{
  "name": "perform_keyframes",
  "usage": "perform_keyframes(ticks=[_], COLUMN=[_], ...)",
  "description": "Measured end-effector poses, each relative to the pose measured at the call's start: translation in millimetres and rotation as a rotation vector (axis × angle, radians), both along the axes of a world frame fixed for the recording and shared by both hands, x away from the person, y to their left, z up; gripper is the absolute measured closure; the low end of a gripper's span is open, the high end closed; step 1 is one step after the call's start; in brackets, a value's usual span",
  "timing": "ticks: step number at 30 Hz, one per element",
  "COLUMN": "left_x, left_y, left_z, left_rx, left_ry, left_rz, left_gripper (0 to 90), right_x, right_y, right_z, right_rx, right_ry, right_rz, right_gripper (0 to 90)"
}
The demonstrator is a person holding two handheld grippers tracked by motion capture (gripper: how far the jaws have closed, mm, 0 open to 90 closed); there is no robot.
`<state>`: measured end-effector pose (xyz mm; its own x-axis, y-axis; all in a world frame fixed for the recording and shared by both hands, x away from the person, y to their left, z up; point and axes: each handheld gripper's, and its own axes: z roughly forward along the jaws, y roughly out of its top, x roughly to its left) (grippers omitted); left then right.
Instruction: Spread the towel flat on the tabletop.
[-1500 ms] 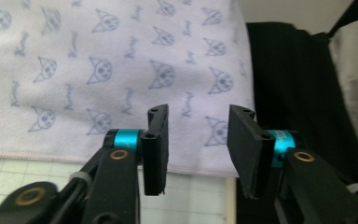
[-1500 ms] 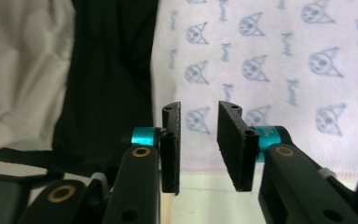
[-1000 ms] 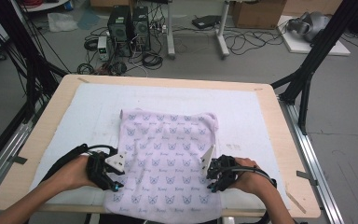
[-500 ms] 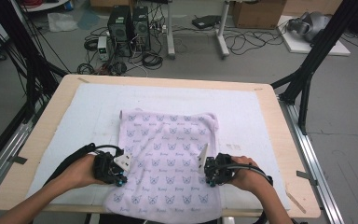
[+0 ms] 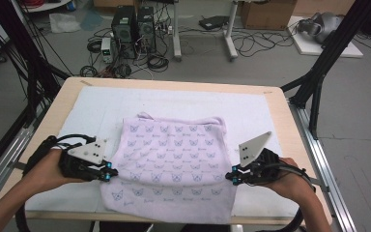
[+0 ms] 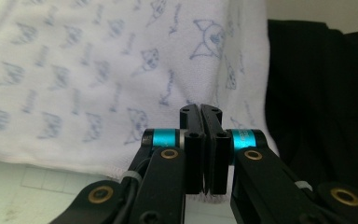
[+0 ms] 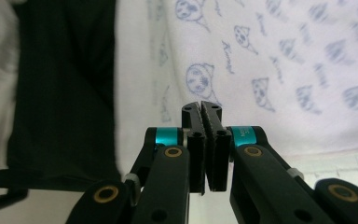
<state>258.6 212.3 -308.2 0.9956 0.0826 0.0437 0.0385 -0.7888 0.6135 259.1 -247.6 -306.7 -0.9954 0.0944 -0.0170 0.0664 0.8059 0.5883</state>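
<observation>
high view, printed towel [image 5: 171, 157] flat between both tools — left tool [image 5: 107, 172] and right tool [image 5: 229, 177] closed, empty, at its side edges

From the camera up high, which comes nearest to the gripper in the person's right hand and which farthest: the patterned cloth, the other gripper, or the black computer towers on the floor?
1. The patterned cloth, right beside the right gripper, along its inner side.
2. The left gripper, across the cloth at its opposite edge.
3. The computer towers, on the floor beyond the table's far edge.

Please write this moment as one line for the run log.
scene: patterned towel flat on white mat | left gripper: shut, at towel's left edge | right gripper: shut, at right edge | grip on cloth: unclear
</observation>
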Motion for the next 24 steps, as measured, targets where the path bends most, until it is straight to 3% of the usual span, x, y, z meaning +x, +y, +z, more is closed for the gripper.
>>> perform_keyframes(ticks=[3,5,8,9,10,11,12,13,14,16,24], left_x=[-10.1,-14.5,-20.3,-20.8,-19.4,-14.7,-9.0,-4.3,0.0,8.5,32.9], left_y=[3.2,4.6,6.5,6.8,7.5,8.1,9.4,11.1,12.1,10.9,-7.7], left_z=[8.9,12.6,11.1,8.9,6.4,3.9,1.9,-0.5,-3.0,-9.7,-56.2], left_rx=[-0.017,-0.035,-0.11,-0.146,-0.183,-0.192,-0.187,-0.194,-0.195,-0.174,0.024], left_ry=[0.004,0.058,0.201,0.189,0.152,0.145,0.154,0.14,0.126,0.125,0.132], left_rz=[-0.022,-0.065,-0.233,-0.258,-0.239,-0.186,-0.147,-0.128,-0.11,-0.076,-0.035], left_gripper=[87.6,87.6,87.2,85.5,74.2,56.4,51.0,52.7,52.7,52.7,52.8], right_x=[-9.1,-13.8,-23.4,-23.5,-23.3,-22.9,-18.4,-14.1,-10.2,-2.2,27.5], right_y=[-4.1,-5.2,-3.5,-3.8,-5.1,-6.9,-8.6,-9.7,-9.4,-5.5,20.2], right_z=[9.3,13.2,15.1,13.6,11.5,10.6,8.7,6.4,3.6,-4.4,-44.3], right_rx=[0.052,0.084,0.143,0.182,0.219,0.247,0.262,0.259,0.247,0.197,-0.047], right_ry=[0.014,0.05,0.131,0.175,0.205,0.142,0.143,0.155,0.133,0.128,0.116], right_rz=[0.036,0.082,0.203,0.222,0.236,0.216,0.182,0.152,0.121,0.094,0.002], right_gripper=[89.2,89.2,88.4,85.5,69.6,64.6,66.1,66.0,65.5,65.1,62.6])
